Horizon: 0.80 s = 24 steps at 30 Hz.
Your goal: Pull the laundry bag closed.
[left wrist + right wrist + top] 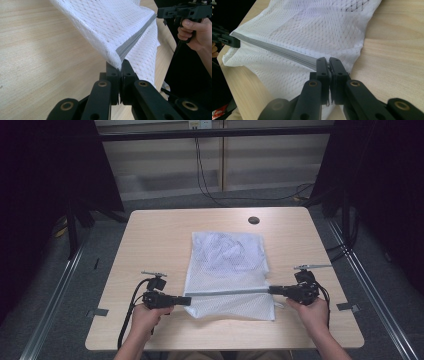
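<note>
A white mesh laundry bag (227, 270) lies in the middle of the wooden table (150, 235), with crumpled white cloth inside its far half. A grey zipper band (230, 292) runs across its near part, pulled taut and raised. My left gripper (186, 300) is shut on the band's left end (120, 63). My right gripper (272, 290) is shut on the band's right end (328, 61). The bag's mesh (110, 27) hangs from the band in the left gripper view, and the mesh (307, 27) spreads away in the right gripper view.
A small dark round hole (253, 220) sits near the table's far edge. Bare wood lies on both sides of the bag. Black cables (202, 165) hang at the back, and metal rails (55, 290) run along the floor beside the table.
</note>
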{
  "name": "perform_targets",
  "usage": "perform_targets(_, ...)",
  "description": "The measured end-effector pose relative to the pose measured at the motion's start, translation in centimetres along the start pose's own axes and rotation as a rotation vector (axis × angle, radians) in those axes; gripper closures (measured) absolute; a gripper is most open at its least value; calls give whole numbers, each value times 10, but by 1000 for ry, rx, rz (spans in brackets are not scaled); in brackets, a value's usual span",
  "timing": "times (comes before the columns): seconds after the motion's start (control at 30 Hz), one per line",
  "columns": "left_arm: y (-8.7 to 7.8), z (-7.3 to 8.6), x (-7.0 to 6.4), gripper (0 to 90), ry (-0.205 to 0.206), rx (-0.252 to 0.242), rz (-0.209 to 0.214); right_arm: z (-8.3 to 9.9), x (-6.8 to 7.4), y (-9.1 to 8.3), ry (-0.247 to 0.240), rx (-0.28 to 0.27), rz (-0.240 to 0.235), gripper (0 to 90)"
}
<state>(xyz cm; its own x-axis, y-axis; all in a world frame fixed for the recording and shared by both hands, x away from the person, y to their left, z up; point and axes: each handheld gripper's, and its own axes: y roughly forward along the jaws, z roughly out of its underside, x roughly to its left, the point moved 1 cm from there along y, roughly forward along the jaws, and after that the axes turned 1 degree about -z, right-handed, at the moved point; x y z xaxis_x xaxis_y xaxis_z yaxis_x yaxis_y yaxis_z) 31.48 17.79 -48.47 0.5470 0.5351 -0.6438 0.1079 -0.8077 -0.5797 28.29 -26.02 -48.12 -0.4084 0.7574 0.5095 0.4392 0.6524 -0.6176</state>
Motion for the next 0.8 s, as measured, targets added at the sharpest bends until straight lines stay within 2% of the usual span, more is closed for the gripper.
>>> perform_targets(0.3, 0, 0, 0, 881, -3, -2, 4, 1, 0, -1, -2, 6, 12, 865)
perform_targets(0.43, 0, 0, -1, 870, 12, -8, 4, 1, 1, -1, -16, 3, 18, 861)
perform_targets(0.57, -1, -1, -2, 770, 42, 5, -21, 3, 3, -3, -39, 7, 44, 852)
perform_targets(0.63, -1, -1, -2, 677, 24, 8, -22, 3, 1, -6, -40, -7, 60, 771)
perform_targets(0.67, -1, -2, -3, 610, 33, 8, -33, 3, 1, -7, -41, -13, 68, 724)
perform_targets(0.7, -1, -2, -2, 577, 61, 18, -38, 3, 1, -9, -45, -15, 76, 677)
perform_targets(0.8, -1, -4, -4, 483, 97, 23, -83, 3, 0, -13, -49, -17, 88, 570)
